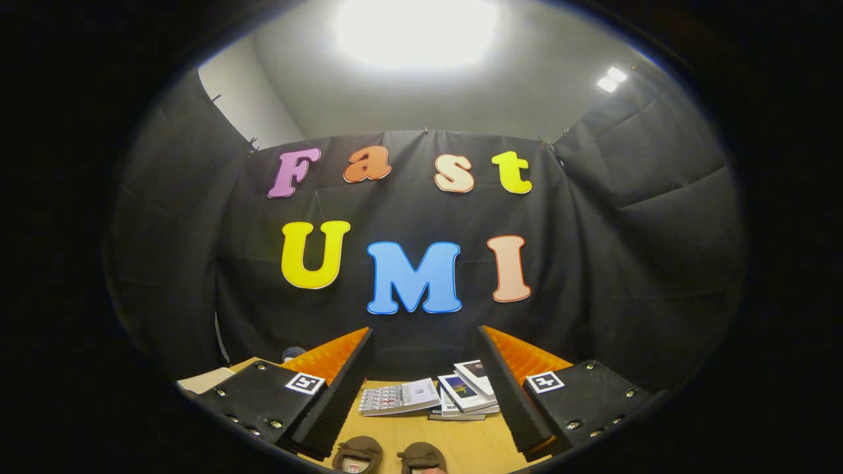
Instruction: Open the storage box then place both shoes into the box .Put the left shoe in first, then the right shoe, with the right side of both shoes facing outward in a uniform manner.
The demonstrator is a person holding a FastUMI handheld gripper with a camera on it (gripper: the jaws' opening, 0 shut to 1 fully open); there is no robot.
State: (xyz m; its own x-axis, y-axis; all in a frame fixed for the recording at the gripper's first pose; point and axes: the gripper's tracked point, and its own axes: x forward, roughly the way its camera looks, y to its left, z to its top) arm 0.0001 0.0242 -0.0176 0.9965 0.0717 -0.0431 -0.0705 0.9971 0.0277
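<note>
Plainly, the gripper (425,395) is held with its two fingers spread wide apart, and nothing is caught between them. Each finger (332,395) is angled outward, and a small square marker is carried on the top of each mount. Between the fingers, at the near end of the wooden table (471,444), two brown shoes are seen side by side: the left-hand shoe (357,454) and the right-hand shoe (421,457), close together but not touching as far as can be told. Only their upper parts are shown, so their facing cannot be judged. Beyond the shoes, farther along the table and still between the fingers, a few books are laid: one book (400,397) lying flat on the left, and a small fanned stack of books (467,394) on the right.
</note>
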